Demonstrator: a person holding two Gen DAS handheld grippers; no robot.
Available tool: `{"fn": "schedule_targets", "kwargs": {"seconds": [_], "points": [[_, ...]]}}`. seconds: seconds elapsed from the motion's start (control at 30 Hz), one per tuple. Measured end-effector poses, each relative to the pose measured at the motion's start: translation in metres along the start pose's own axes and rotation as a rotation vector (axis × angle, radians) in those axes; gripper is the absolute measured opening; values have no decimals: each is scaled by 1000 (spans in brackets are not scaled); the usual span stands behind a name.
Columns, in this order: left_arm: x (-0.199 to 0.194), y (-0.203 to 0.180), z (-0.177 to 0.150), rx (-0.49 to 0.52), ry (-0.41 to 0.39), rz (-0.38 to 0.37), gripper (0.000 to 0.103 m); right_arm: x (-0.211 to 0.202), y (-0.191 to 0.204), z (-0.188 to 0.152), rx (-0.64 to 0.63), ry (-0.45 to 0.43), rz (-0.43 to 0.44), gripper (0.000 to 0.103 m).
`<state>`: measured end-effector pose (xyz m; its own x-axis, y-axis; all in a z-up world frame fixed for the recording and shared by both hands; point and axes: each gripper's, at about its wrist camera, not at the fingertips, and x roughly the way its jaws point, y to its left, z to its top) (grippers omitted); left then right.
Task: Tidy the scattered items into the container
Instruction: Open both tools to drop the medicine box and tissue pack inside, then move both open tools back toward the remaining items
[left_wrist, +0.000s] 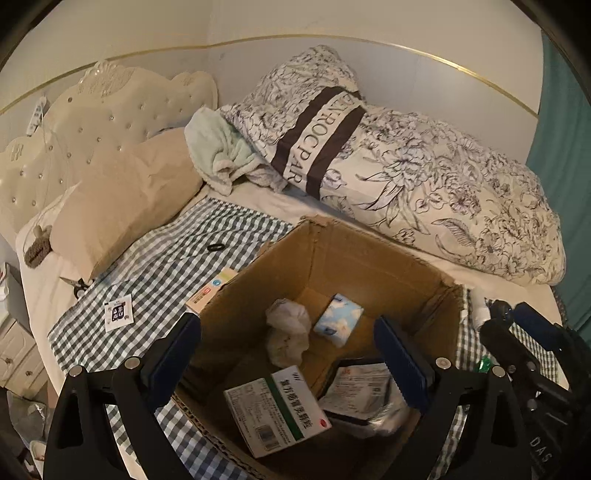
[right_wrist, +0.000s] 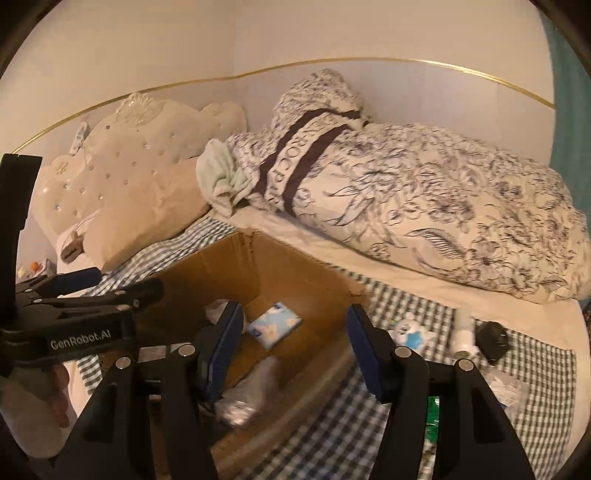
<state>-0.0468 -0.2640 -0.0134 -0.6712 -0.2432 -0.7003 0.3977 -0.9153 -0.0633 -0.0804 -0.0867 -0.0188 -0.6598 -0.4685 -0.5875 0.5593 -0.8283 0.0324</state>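
An open cardboard box (left_wrist: 369, 258) stands on a checked cloth (left_wrist: 166, 266) on the bed. Inside lie a green-and-white medicine box (left_wrist: 277, 410), a blue tissue pack (left_wrist: 338, 319), crumpled white paper (left_wrist: 288, 332) and a plastic-wrapped packet (left_wrist: 365, 395). My left gripper (left_wrist: 288, 365) is open and empty over the box. My right gripper (right_wrist: 295, 350) is open and empty over the box's right wall (right_wrist: 321, 295). On the cloth to the left lie a sachet (left_wrist: 118, 312), a flat carton (left_wrist: 210, 291) and a black ring (left_wrist: 215, 247). To the right lie a blue-white toy (right_wrist: 408, 332), a white bottle (right_wrist: 463, 332) and a black adapter (right_wrist: 491, 339).
A floral duvet (left_wrist: 424, 177) lies behind the box, and a beige pillow (left_wrist: 122, 206) lies at the left below a tufted headboard (left_wrist: 92, 122). Scissors (left_wrist: 75, 284) lie by the pillow. A teal curtain (left_wrist: 565, 147) hangs at the right.
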Motion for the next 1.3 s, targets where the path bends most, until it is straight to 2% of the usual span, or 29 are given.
{"fn": "schedule_targets", "kwargs": {"seconds": [0.53, 0.8, 0.9, 1.03, 1.13, 1.2, 1.3], "points": [[-46, -73, 4, 86, -93, -101, 97, -88, -96, -32, 90, -19, -199, 62], [-60, -109, 0, 125, -114, -165, 97, -117, -127, -53, 126, -9, -258, 65], [-59, -120, -4, 120, -108, -216, 98, -126, -133, -60, 133, -10, -276, 66], [-56, -131, -11, 126, -100, -327, 98, -135, -141, -69, 154, -6, -291, 67], [-58, -132, -16, 107, -123, -493, 98, -142, -148, -77, 176, -5, -305, 73], [-59, -133, -18, 45, -141, -506, 98, -145, -151, -82, 184, -1, -309, 73], [-58, -141, -18, 33, -136, -455, 98, -146, -155, -91, 194, 13, -315, 73]]}}
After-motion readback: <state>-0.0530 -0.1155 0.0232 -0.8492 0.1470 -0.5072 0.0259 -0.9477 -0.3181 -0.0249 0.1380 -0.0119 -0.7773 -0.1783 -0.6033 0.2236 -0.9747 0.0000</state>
